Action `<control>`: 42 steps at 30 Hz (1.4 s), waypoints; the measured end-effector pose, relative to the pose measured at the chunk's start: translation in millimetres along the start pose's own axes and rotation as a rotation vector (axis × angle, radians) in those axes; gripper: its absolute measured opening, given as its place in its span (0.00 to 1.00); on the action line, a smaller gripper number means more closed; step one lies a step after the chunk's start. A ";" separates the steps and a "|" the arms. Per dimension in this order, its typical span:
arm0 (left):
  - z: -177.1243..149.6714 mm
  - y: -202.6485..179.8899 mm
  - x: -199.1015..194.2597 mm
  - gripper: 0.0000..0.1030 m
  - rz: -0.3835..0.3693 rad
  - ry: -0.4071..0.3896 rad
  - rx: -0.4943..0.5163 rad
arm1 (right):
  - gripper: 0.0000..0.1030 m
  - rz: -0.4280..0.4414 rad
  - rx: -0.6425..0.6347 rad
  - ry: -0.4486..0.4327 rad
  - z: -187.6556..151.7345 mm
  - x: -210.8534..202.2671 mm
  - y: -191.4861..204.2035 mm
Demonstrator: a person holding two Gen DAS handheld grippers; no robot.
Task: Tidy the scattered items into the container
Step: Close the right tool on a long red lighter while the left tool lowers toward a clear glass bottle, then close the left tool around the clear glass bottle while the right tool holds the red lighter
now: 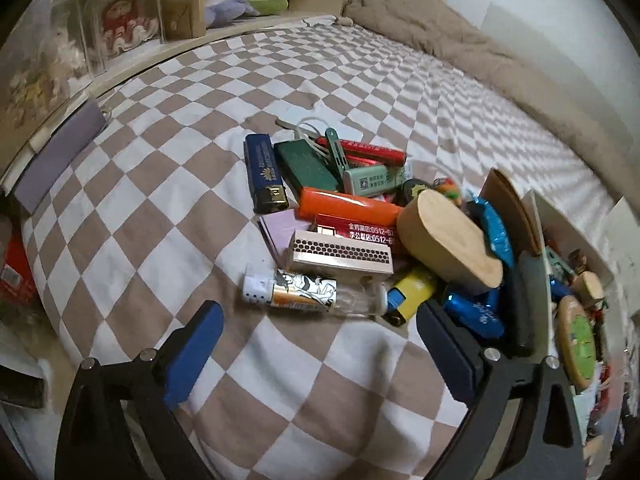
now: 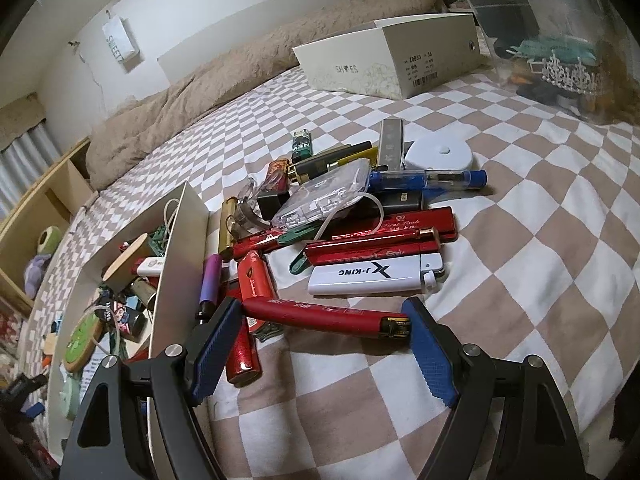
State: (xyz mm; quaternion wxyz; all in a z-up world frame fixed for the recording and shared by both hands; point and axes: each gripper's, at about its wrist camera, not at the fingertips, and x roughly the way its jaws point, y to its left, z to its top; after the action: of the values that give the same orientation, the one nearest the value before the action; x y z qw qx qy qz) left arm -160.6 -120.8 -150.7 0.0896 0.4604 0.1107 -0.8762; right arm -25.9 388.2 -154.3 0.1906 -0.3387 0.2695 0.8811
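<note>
Scattered lighters, boxes and pens lie in a pile on the checked bedsheet. In the left wrist view my left gripper (image 1: 320, 340) is open and empty above the sheet, just short of a patterned lighter (image 1: 304, 292) and a matchbox (image 1: 340, 256). A wooden oval block (image 1: 448, 236), blurred, lies at the pile's right edge beside the white container (image 1: 568, 220). In the right wrist view my right gripper (image 2: 322, 310) is shut on a long red lighter (image 2: 320, 314), held end to end between the blue pads. The white container (image 2: 176, 248) stands just left of it, partly filled with small items.
A white J-KING lighter (image 2: 376, 276) and a red case (image 2: 400, 220) lie beyond the held lighter. A shoe box (image 2: 384, 60) and a clear plastic tub (image 2: 560, 40) stand at the back. A beige blanket (image 1: 480, 52) lines the far side; a shelf (image 1: 180, 40) borders the bed.
</note>
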 end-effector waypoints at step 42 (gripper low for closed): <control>-17.4 7.8 -3.6 0.79 0.196 -0.006 -0.158 | 0.80 0.082 0.038 0.019 -0.5 -2.0 -11.0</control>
State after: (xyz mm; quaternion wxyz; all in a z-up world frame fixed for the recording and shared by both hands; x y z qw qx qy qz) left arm -142.9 -123.2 -158.2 0.2111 0.4579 0.1336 -0.8532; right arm -18.5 396.2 -157.0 0.1581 -0.3322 0.3014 0.8797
